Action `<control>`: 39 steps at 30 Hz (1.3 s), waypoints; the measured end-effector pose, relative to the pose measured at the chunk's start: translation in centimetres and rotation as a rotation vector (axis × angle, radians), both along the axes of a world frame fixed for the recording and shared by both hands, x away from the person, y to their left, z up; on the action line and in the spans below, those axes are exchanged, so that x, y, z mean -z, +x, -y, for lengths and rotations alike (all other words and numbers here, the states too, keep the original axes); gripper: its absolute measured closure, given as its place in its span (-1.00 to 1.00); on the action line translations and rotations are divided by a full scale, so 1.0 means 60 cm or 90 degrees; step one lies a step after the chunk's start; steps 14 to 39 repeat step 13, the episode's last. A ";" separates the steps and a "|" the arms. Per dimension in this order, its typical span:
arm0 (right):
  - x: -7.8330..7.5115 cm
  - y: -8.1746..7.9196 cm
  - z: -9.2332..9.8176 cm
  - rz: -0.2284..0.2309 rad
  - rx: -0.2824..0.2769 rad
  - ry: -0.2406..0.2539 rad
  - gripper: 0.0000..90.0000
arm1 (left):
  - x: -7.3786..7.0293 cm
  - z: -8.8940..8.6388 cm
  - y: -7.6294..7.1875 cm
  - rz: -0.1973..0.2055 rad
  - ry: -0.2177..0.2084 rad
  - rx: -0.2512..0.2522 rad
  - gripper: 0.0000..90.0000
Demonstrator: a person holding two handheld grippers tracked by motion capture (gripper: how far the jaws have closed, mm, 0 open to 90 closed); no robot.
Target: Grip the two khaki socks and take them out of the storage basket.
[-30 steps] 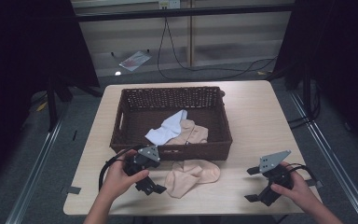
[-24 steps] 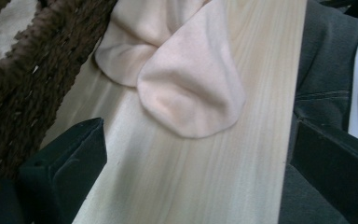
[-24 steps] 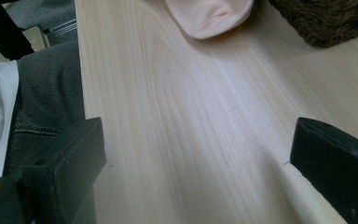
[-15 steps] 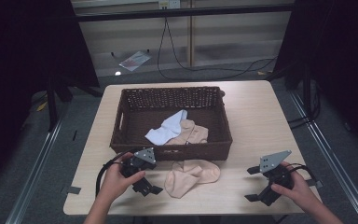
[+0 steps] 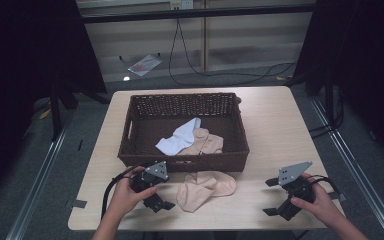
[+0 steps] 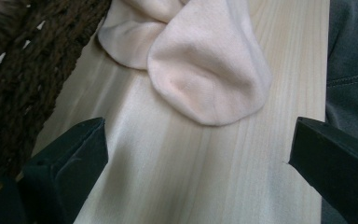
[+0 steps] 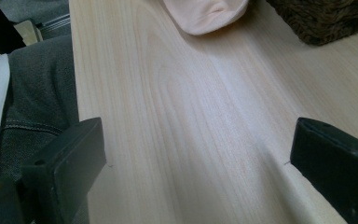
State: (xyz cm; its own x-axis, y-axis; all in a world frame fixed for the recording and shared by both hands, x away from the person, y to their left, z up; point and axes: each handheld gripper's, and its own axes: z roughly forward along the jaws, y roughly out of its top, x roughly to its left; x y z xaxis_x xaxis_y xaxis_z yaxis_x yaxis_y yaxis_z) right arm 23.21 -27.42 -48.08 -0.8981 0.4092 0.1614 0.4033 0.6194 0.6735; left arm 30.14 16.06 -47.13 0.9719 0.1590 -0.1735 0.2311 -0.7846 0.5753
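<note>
Pale wood-grain table (image 5: 280, 120) stands in a dim room with dark curtains at both sides and cables on the grey floor behind it. Toward the far side of the tabletop sits a dark brown woven wicker basket (image 5: 230, 155), and inside it lie a white sock (image 5: 180, 140) and a beige sock (image 5: 206, 144), the two touching.

At the left, your left hand (image 5: 125, 197) holds the left gripper (image 5: 161, 205) low over the table's near edge, just in front of the basket's front wall. Its jaws are spread wide and hold nothing. In the left gripper view, bare tabletop lies between the two black jaws, and the peach-coloured soft fabric sock (image 6: 205, 70) lies just ahead of them, apart from both, with the basket's weave at the left.

Moving right, that peach sock (image 5: 205, 187) lies crumpled on the table, touching or nearly touching the basket's front wall and just beside your left gripper.

Farther right, well apart from the sock, your right hand (image 5: 317, 202) holds the right gripper (image 5: 272, 197) near the table's front right corner. Its jaws are likewise spread wide and empty, with plain wood between them in the right gripper view and the sock's tip (image 7: 205, 14) far ahead.
</note>
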 end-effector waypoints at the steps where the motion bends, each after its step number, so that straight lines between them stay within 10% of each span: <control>1: 0.000 0.000 0.000 0.000 0.000 -0.001 -0.93 | 0.002 0.001 0.000 0.002 0.010 0.006 -0.91; 39: 0.000 0.001 0.000 0.002 -0.002 0.000 -0.93 | 0.004 0.007 -0.002 0.003 0.001 0.007 -0.92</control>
